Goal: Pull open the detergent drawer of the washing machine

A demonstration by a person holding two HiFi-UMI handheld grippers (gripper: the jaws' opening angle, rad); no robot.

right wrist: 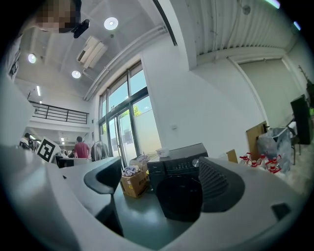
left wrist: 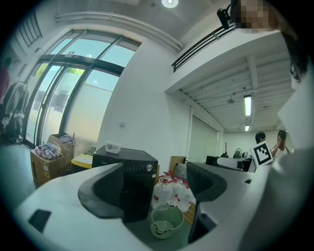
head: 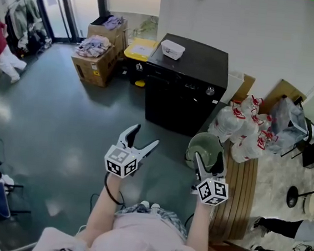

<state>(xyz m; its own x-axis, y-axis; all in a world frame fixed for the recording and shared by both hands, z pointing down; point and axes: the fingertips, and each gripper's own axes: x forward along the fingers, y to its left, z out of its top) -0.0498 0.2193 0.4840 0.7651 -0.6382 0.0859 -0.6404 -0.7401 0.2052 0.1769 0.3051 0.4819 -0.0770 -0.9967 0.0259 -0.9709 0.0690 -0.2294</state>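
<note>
Both claws are released: left gripper (head: 145, 136) and right gripper (head: 208, 161) have jaws spread wide, nothing between the pads, both pointing level at the target from well apart. The black washing machine (head: 186, 89) stands at the far edge of the floor (head: 61, 134), back against the white wall (head: 239, 30), with a white tray (head: 173, 49) on its top and a green bucket (head: 204, 149) on the floor between it and the right gripper. The detergent drawer should sit in the control strip (head: 175, 80) along the front top edge, on the side away from the knob (head: 209, 91); its seam is too small to make out here. My read on handling: light, rigid plastic tray on rails, probably a small detent at the start, glossy face so pads may slip on it. Best hold is the recessed lip under the drawer front, one jaw hooked in, then pull straight out and level. The machine is heavy enough to stay put.
</note>
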